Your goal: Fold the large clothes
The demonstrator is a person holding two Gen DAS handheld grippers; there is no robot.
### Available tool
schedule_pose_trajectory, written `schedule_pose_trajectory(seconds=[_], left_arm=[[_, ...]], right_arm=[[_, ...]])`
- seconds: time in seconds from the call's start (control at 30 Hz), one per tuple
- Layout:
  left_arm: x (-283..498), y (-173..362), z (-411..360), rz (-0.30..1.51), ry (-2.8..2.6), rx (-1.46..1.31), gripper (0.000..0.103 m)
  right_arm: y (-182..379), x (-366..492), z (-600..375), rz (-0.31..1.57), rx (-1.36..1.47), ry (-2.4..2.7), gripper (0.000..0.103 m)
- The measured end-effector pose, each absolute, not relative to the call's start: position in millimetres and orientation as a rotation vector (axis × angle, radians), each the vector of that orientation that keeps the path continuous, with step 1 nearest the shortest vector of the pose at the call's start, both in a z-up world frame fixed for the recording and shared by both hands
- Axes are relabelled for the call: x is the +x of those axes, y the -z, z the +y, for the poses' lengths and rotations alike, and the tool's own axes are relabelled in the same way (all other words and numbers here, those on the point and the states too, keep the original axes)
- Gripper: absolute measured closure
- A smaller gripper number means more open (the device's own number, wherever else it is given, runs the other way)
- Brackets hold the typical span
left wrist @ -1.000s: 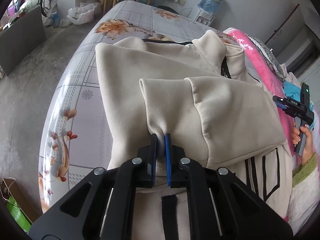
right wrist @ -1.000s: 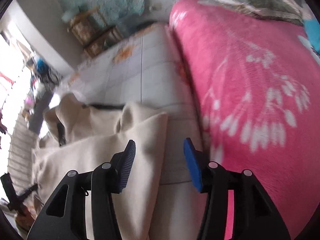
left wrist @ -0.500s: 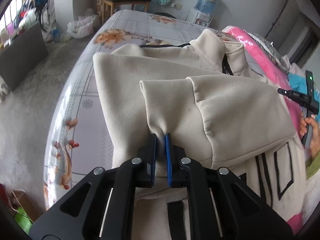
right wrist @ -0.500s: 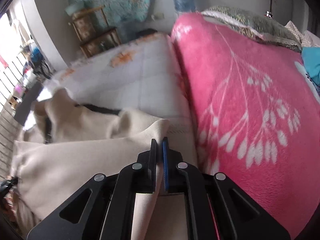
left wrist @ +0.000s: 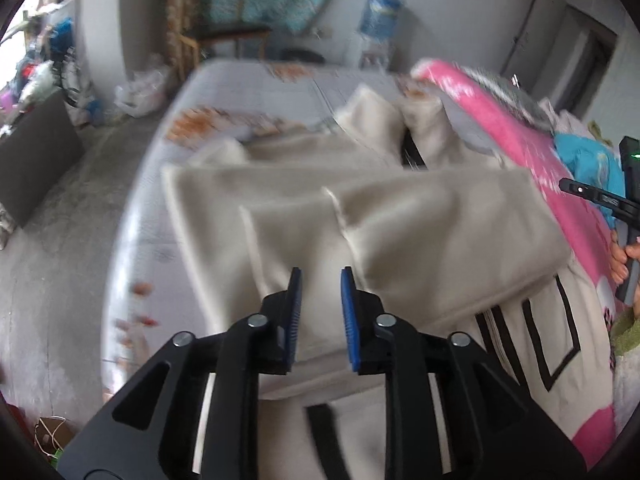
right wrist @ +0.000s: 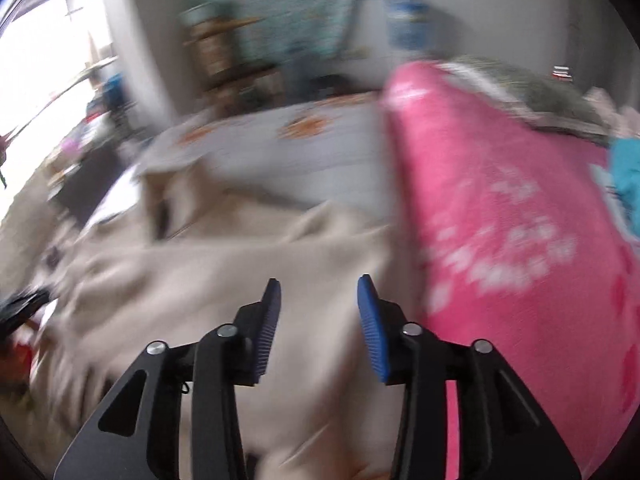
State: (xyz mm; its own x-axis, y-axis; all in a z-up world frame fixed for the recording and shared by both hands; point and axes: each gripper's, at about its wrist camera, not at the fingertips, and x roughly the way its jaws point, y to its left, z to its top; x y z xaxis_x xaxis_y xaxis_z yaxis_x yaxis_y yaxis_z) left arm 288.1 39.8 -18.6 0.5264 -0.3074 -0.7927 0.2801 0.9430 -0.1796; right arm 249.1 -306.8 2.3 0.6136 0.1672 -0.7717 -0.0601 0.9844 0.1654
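A large beige hooded jacket point(left wrist: 420, 216) lies on the bed with its sleeve folded across the body; black line markings show on its lower part. My left gripper point(left wrist: 319, 276) is open just above the folded sleeve cuff point(left wrist: 288, 236), holding nothing. My right gripper point(right wrist: 318, 284) is open over the jacket's right side point(right wrist: 224, 280), empty; this view is motion-blurred. The right gripper also shows at the right edge of the left wrist view point(left wrist: 600, 200), in a hand.
The bed sheet point(left wrist: 240, 92) is grey with orange flowers. A pink blanket point(right wrist: 500, 240) lies along the jacket's right side. A concrete floor point(left wrist: 60, 240) drops off left. A chair point(left wrist: 224, 36) and water dispenser point(left wrist: 378, 20) stand beyond the bed.
Both grippers have opened and let go of the jacket fabric. Both have pulled back and up; the sleeve now rests folded on the jacket.
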Motion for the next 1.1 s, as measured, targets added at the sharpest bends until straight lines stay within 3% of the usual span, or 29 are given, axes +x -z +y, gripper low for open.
schedule_pose_trajectory(seconds=[0.17,0.33,0.4,0.47,0.67,0.77,1.1], left_arm=[[291,43,31,1.002,0.323,-0.002,0.081],[289,40,39,1.014,0.32,-0.01,0.081],[289,33,40,1.003,0.312,-0.008,0.075],[288,29,39,0.99,0.313,-0.018,0.069],[291,38,24,1.008,0.28,-0.004,0.049],[292,44,21,1.003,0.264,0.015,0.046],[291,15,-4,0.914,0.286,0.064,0.036]], right_arm=[[48,232,-283,1.062,0.066,-0.049,0.063],[30,217,-268,0.988,0.053,0.032,0.062],[16,214,-253,0.944,0.035,0.009,0.059],[10,216,-235,0.912,-0.002,-0.014,0.047],[31,239,-212,0.948,-0.011,-0.038,0.038],[55,244,-213,0.984,-0.027,-0.005,0.033],[43,244,-198,0.928,-0.046,-0.016,0.032]])
